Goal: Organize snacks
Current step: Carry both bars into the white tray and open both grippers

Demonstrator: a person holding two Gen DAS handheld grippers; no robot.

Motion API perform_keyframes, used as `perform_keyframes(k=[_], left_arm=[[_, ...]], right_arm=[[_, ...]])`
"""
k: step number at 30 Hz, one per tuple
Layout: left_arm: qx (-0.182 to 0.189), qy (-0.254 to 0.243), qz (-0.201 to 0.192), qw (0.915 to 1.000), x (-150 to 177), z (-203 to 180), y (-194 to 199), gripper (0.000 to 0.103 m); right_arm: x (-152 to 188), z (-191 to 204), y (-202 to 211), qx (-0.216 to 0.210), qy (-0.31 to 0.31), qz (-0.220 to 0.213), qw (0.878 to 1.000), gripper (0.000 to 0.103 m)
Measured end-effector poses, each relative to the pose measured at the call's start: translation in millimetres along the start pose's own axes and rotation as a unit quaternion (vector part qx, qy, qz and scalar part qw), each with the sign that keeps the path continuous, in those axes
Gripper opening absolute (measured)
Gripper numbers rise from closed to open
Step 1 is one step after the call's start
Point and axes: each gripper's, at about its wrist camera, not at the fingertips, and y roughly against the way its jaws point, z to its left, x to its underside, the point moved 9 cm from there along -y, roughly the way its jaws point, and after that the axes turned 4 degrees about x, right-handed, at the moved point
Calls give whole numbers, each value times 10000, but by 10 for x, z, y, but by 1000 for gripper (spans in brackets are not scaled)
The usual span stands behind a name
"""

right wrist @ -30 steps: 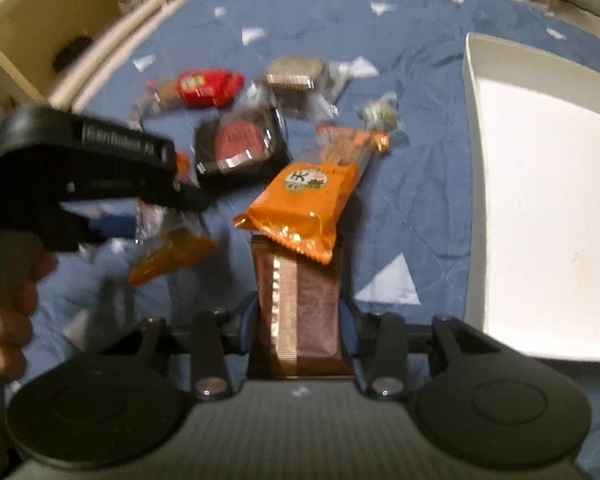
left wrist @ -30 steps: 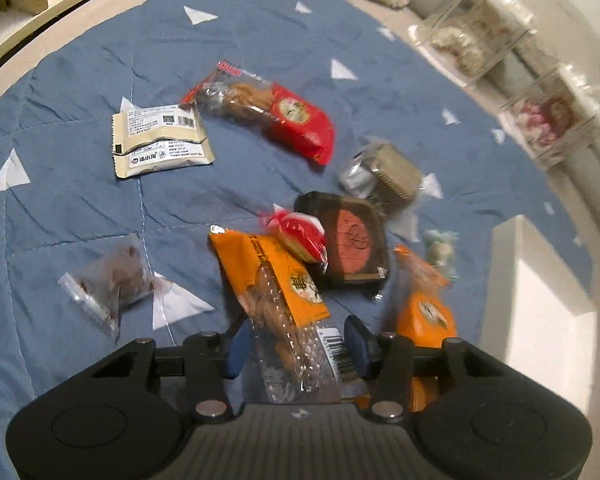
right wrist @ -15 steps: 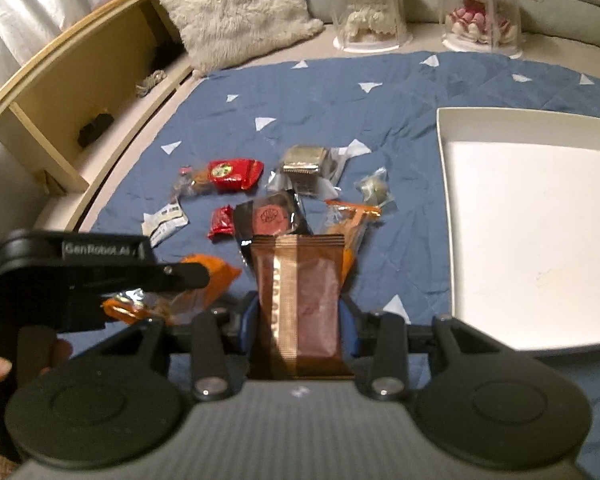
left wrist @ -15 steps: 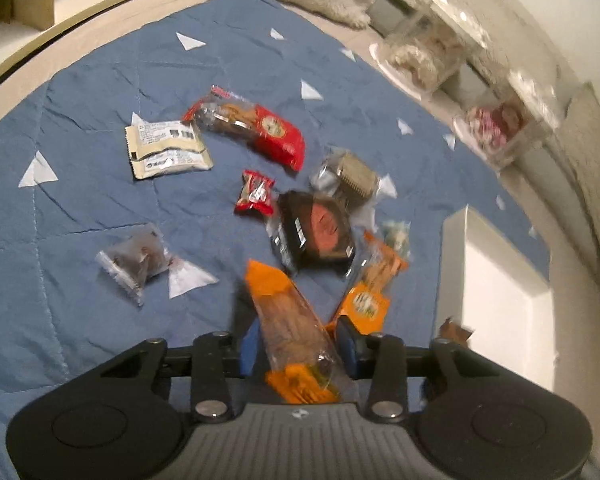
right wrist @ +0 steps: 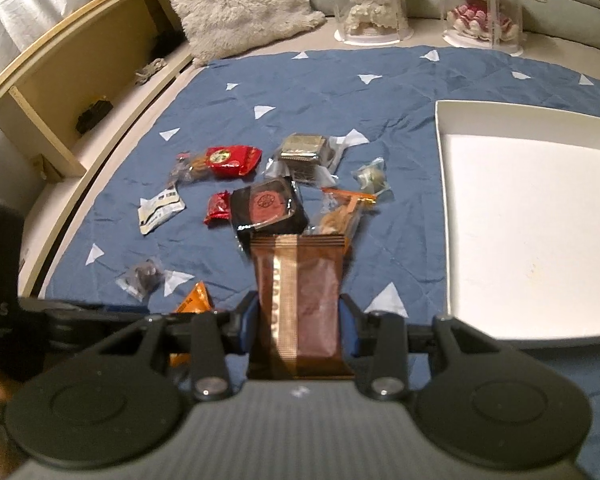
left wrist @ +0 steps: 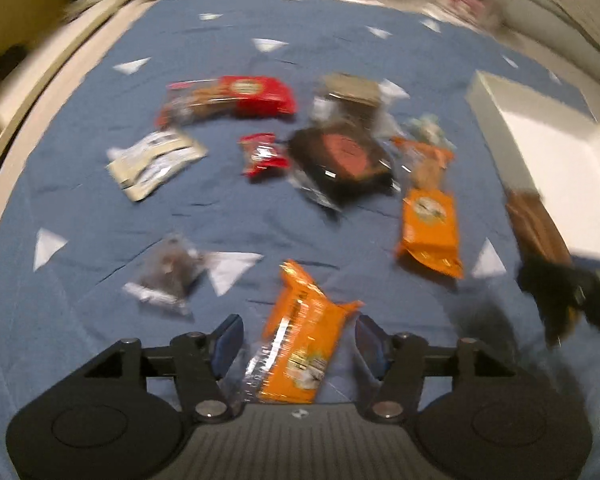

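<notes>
1. Your left tool stands part open. Its jaws have just been opening, and the orange packet sits between them with a gap on each side, so nothing is pinched. The left view is blurred, so I cannot tell whether the packet rests on the blue quilt or is dropping.
2. Your right tool is closed on a brown wrapped bar, gripped at its near end with the rest sticking out forward above the quilt.
3. Both packets look light, thin and crinkly, with slick film. Judging by that, take hold across the flat body rather than the sealed edge, which may slide out.
4. Just beyond lie a second orange packet and a small clear bag with dark pieces, well apart.
5. Further out sit a dark square pack, a small red sweet, a white sachet, a long red packet and a foil-wrapped cake. The cake may crush, so squeeze gently.
6. The white tray waits empty on the right; that looks the likely place for the bar.
</notes>
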Motion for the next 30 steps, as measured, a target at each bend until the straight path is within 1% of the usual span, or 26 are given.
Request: perform_keyframes(k=[2, 6, 8, 9, 10, 11, 15, 18, 22, 27, 30], left_arm=[[-6, -287, 131, 9995, 37, -85, -45, 62], [-166, -739, 328, 9966, 122, -128, -116, 59], [-305, -935, 400, 9943, 156, -130, -155, 56], [-358, -1027, 432, 9931, 165, -133, -175, 51], [-416, -1104, 468, 9919, 176, -125, -189, 48], [-486, -1152, 476, 9910, 180, -113, -194, 44], [-504, -1169, 447, 9909, 165, -88, -179, 41], [-429, -990, 288, 9937, 130, -84, -112, 40], [-233, -535, -143, 9982, 22, -77, 86, 39], [-11, -42, -682, 9977, -127, -181, 343, 39], [115, 160, -899, 9958, -236, -323, 451, 39]], right_arm=[[-8, -12, -12, -6, 2, 15, 10000, 47], [-16, -58, -25, 17, 1, 35, 10000, 47], [-17, -64, -20, 18, 2, 44, 10000, 47], [-15, -65, -22, 20, 12, 49, 10000, 47], [-12, -60, -17, 21, 20, 54, 10000, 47], [-8, -55, -14, 16, 31, 66, 10000, 47], [12, -32, -5, 16, 82, 97, 9999, 47], [10, -45, 25, 26, 97, 71, 9999, 47], [9, -76, 81, 74, 106, -22, 9999, 47], [-5, -131, 190, 136, 115, -227, 9996, 47], [-42, -216, 268, 206, 74, -380, 9990, 47]])
